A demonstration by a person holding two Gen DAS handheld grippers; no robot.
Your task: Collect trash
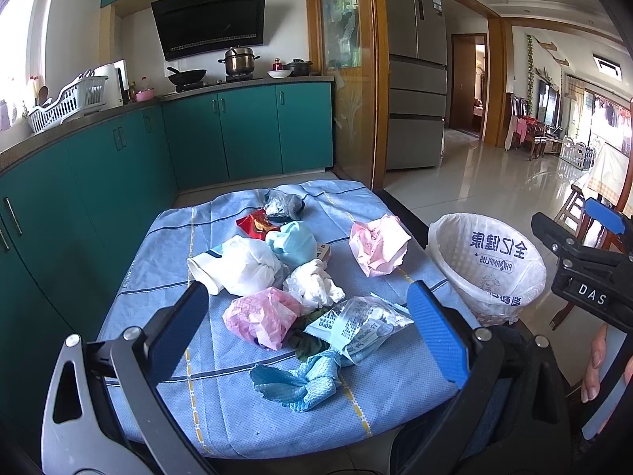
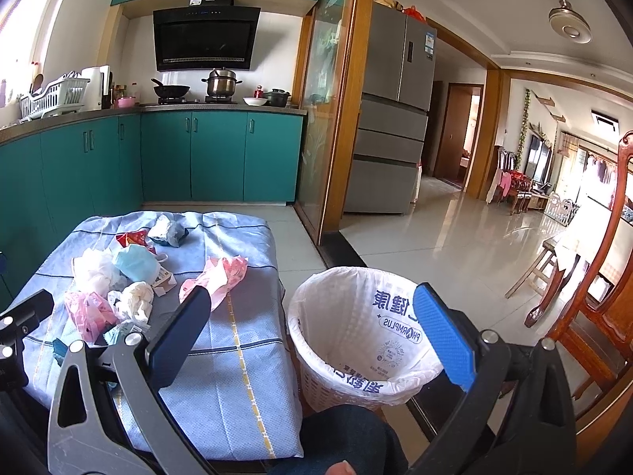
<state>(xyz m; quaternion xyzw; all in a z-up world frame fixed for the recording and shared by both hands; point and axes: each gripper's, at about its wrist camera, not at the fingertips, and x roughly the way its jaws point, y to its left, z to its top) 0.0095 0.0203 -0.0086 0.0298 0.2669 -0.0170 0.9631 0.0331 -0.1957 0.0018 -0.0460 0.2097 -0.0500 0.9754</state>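
Several pieces of crumpled trash lie on a blue cloth-covered table [image 1: 221, 407]: a pink bag [image 1: 259, 316], a white bag [image 1: 245, 263], a pink wrapper [image 1: 378, 247], a clear packet [image 1: 358, 326] and a blue rag [image 1: 298, 382]. My left gripper [image 1: 312, 336] is open and empty, held above the near trash. A white-lined basket bin [image 1: 486, 269] stands right of the table. My right gripper [image 2: 312, 340] is open and empty, above the table's right edge and the bin [image 2: 356, 340]. The pink wrapper [image 2: 219, 277] lies just beyond its left finger.
Teal kitchen cabinets [image 1: 245, 130] line the left and back. A fridge [image 1: 415, 67] stands beyond the table. A wooden chair [image 2: 597, 293] and table are at the right. Tiled floor [image 2: 435, 237] opens toward the living room. A knee [image 2: 336, 435] shows below the bin.
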